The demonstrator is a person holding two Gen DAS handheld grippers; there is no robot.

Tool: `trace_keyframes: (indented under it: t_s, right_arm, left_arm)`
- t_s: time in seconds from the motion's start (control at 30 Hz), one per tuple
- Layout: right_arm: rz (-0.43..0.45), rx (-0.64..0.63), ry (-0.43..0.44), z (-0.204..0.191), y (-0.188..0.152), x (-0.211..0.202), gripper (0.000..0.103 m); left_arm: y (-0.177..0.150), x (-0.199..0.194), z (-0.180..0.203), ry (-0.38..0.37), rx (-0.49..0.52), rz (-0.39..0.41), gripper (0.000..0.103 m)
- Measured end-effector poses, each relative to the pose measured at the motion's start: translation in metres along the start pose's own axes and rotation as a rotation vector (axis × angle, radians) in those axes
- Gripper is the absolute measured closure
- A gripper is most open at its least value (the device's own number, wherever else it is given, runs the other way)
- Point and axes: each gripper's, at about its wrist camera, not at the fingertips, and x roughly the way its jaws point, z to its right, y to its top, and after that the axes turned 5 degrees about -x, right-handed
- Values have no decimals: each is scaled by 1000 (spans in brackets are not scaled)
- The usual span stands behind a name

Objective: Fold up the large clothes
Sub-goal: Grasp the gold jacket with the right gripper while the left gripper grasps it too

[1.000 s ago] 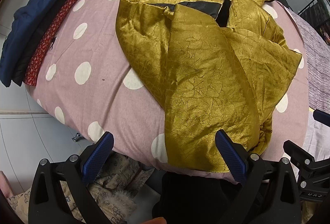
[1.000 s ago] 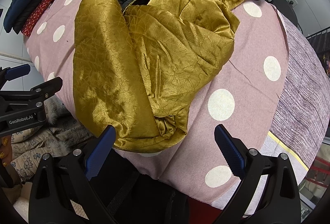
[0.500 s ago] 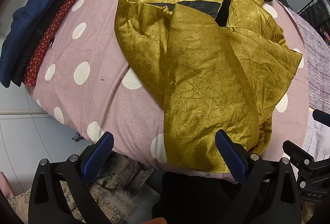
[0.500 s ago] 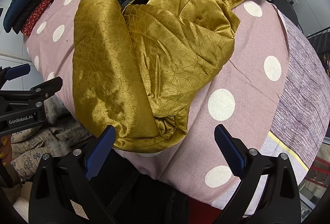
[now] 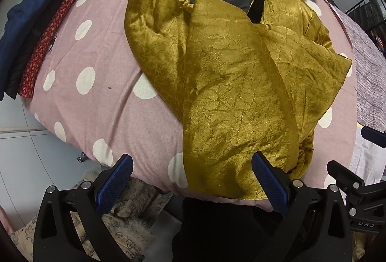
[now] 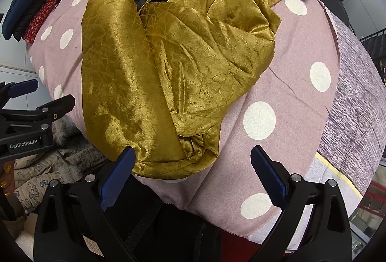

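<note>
A shiny gold garment (image 5: 231, 83) with black lining lies crumpled and partly folded on a pink, white-dotted bed cover (image 5: 96, 64). Its near hem hangs over the bed's front edge. My left gripper (image 5: 191, 180) is open just in front of that hem, its right pad (image 5: 270, 183) over the fabric's edge, gripping nothing. In the right wrist view the same garment (image 6: 173, 64) fills the middle. My right gripper (image 6: 190, 175) is open below its bunched lower corner, empty. The left gripper's body (image 6: 31, 122) shows at the left edge there.
A folded stack of dark blue, black and red patterned clothes (image 5: 31, 28) sits at the bed's far left edge. A grey-purple blanket (image 6: 357, 103) covers the right side. Floral fabric with fur trim (image 5: 125, 209) lies on the floor below the bed.
Both grippers stay almost still. The left view has shifted slightly, with the garment hem a little closer to the left gripper's right pad.
</note>
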Motion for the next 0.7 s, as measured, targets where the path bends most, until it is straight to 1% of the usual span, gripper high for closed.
trace_keyframes:
  t_s: [0.1,0.17,0.23,0.33,0.43,0.5,0.6,0.7]
  right_arm:
    - [21,43,24,11,2,-1,8]
    - [44,82,48,21,3,-3,8]
    - [76,138,83,36,6,-6,8]
    - [128,229,162,65,9,-8,8]
    - [150,321,219,99,19,-2,8]
    - [170,383,263,123,30,3,8]
    - [204,502,336,161,50,22,8]
    - [216,633,405,193,72,54,8]
  left_arm:
    - [2,4,2,-19,6,-12,7]
    - [4,6,2,-47,7,-23,7]
    - [8,8,1,-58,8,-32,7]
    - [22,8,-6,-56,4,-29,7]
    - [51,7,-22,-35,-23,-10,7]
    - [78,4,-37,-28,-55,8,7]
    - [118,3,-49,-62,-62,37,6]
    - [163,5,-47,-141,-30,58,7]
